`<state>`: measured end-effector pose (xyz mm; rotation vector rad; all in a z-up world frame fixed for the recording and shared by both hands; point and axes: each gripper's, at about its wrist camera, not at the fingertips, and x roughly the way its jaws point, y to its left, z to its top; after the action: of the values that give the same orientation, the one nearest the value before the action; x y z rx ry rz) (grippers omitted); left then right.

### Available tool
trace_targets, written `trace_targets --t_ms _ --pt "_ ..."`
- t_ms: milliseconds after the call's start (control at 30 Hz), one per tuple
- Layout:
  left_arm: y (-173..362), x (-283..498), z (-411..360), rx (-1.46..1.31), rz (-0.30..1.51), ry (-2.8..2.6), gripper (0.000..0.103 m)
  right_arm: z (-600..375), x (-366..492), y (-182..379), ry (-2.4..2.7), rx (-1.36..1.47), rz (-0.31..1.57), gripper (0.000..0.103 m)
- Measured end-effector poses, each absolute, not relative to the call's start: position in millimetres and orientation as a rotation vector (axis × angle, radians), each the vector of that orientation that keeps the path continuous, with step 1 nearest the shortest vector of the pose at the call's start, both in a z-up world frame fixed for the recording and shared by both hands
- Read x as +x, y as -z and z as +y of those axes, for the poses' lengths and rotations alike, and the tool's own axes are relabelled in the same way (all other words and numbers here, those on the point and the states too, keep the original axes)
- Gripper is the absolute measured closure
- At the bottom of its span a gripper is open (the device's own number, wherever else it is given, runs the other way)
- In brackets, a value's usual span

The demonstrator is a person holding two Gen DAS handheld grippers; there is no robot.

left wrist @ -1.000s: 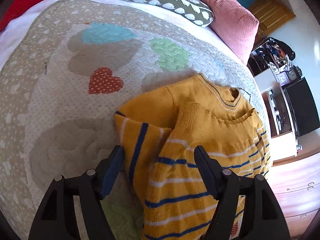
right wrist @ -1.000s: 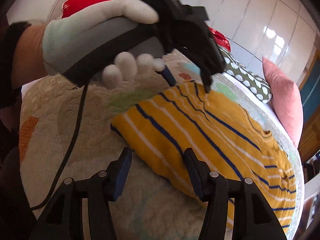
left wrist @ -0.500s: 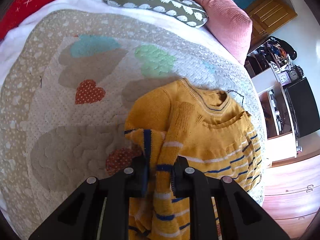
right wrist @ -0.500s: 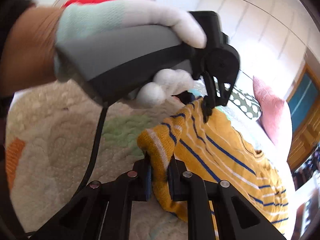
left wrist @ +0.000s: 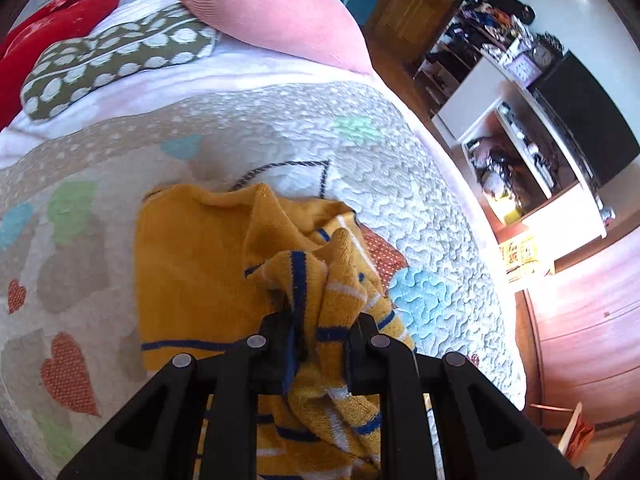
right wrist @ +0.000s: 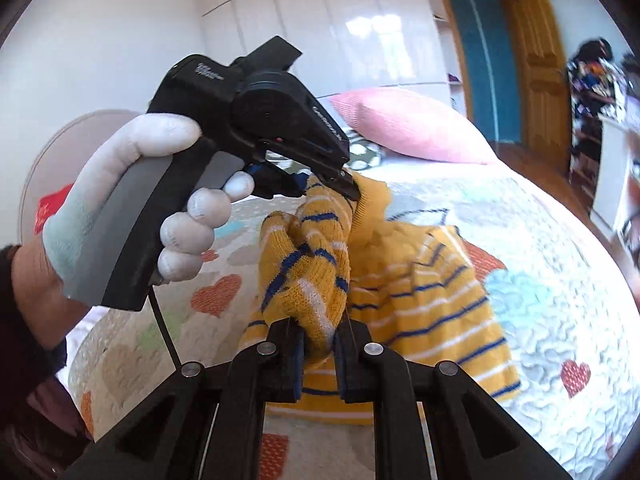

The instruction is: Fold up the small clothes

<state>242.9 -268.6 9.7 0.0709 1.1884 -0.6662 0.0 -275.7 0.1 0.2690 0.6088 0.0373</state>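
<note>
Both clamped tight on bunched yellow striped sweater: left gripper and right gripper, lifting knit folds off quilt.

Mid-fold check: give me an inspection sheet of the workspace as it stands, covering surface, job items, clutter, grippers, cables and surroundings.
Surface: quilt with heart patches, spread over a bed.
Job's things: yellow striped sweater, partly bunched and raised off the quilt at the gripped edge.
Clutter: pink pillow, spotted cushion, red cushion at the head of the bed.
Grippers: left hand-held gripper shut on the sweater; right hand-held gripper shut on the sweater close by.
Cables: black cable hanging from the left handle.
Surroundings: wooden door, cluttered white shelf.
</note>
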Motion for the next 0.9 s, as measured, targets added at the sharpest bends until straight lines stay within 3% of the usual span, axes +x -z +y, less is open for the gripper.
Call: trace_targets --t_ms 133,233,400,633,733,900 --pt "9.7 234.0 -292.5 0.047 1.231 0.704 0.075 -326.1 -4.2 39.9 0.015 0.429 0.713 0.091" --pt "-7.8 225.4 -278.4 -0.028 1.201 0.739 0.073 -344.8 -11.5 65.2 0.022 0.529 0.775 0.089" --pt "-43.1 205.9 -225.1 -0.020 1.089 0.649 0.057 -360.9 -22.4 63.6 0.053 0.543 0.782 0.076" --pt "11.4 162.6 -160.9 -0.041 1.123 0.558 0.056 -386.1 -10.9 2.8 0.057 0.549 0.656 0.076" --pt "42.2 148.7 -160.6 -0.038 1.161 0.534 0.056 -385.9 40.2 -6.1 -0.055 0.599 0.710 0.076" --pt "47.3 133.8 -160.9 -0.025 1.125 0.540 0.056 -379.5 112.3 15.1 0.032 0.508 0.832 0.075"
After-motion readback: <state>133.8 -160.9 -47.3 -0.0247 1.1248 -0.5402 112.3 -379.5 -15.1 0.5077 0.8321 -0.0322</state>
